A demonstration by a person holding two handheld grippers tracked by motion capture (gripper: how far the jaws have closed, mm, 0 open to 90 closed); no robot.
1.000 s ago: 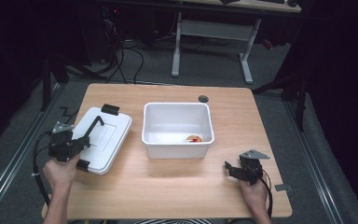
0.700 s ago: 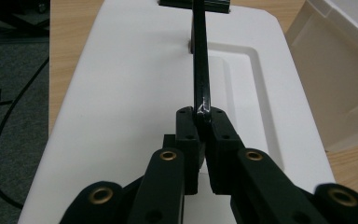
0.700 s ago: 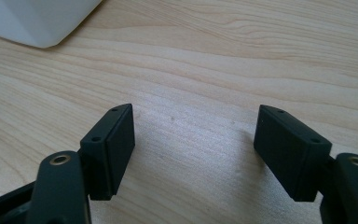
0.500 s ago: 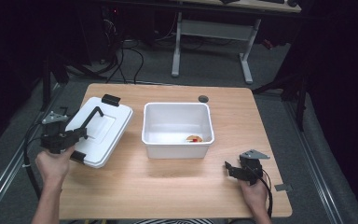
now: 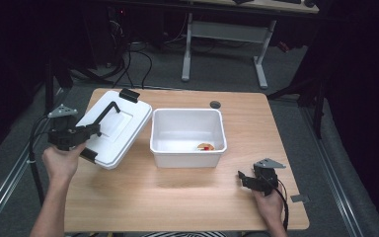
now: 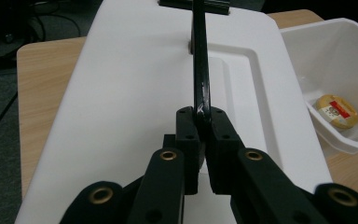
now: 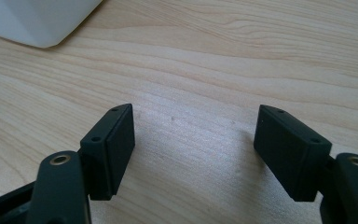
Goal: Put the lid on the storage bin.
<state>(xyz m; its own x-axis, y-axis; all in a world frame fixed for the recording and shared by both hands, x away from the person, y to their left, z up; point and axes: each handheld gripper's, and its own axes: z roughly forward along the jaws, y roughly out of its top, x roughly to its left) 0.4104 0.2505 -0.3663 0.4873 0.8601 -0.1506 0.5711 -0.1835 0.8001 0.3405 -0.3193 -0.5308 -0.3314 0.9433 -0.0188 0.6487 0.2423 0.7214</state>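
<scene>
Jaws: my left gripper [image 6: 204,140] pinched the lid's black handle [image 6: 200,70]; my right gripper [image 7: 193,149] stood spread.
White lid [image 5: 113,126] tilted, left of the white tub [image 5: 187,148]; right gripper near the tub's front right corner.

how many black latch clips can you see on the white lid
2: one black latch clip on the white plastic lid's far end, another on its near end by the left gripper; others may be hidden.

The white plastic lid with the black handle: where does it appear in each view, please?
High view: the white plastic lid is at left, tilted, beside the white plastic bin.
Left gripper view: the lid is at centre, its black handle clamped in the left gripper.
Right gripper view: not in it.
Shared landmark: the bin.
</scene>
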